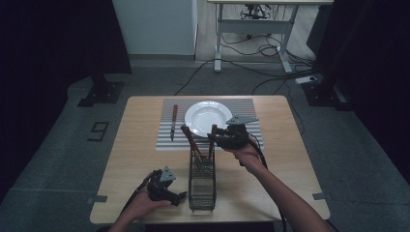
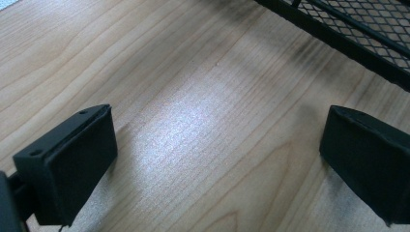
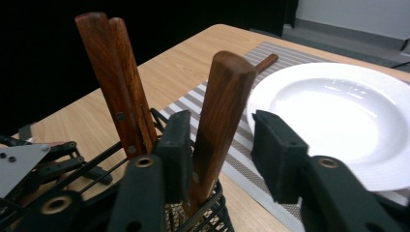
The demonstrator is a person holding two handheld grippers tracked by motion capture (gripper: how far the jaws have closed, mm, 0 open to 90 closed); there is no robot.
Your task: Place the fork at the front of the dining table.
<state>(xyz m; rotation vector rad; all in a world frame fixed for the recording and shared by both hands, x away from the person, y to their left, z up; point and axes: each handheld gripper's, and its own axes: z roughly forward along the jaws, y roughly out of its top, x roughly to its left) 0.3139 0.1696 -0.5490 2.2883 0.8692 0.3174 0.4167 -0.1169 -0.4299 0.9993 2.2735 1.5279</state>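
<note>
Here the right tool (image 3: pixel 220 154) straddles one brown wooden cutlery handle (image 3: pixel 220 116) standing in the black wire mesh caddy (image 1: pixel 201 179), jaws apparently not yet clamped; the left tool (image 2: pixel 217 159), released, rests on the pale wooden surface (image 2: pixel 193 96) beside it, perhaps steadying.

Left gripper (image 1: pixel 181 195) rests low, jaws apart; right gripper (image 3: pixel 220 145) raised, jaws apart.
</note>
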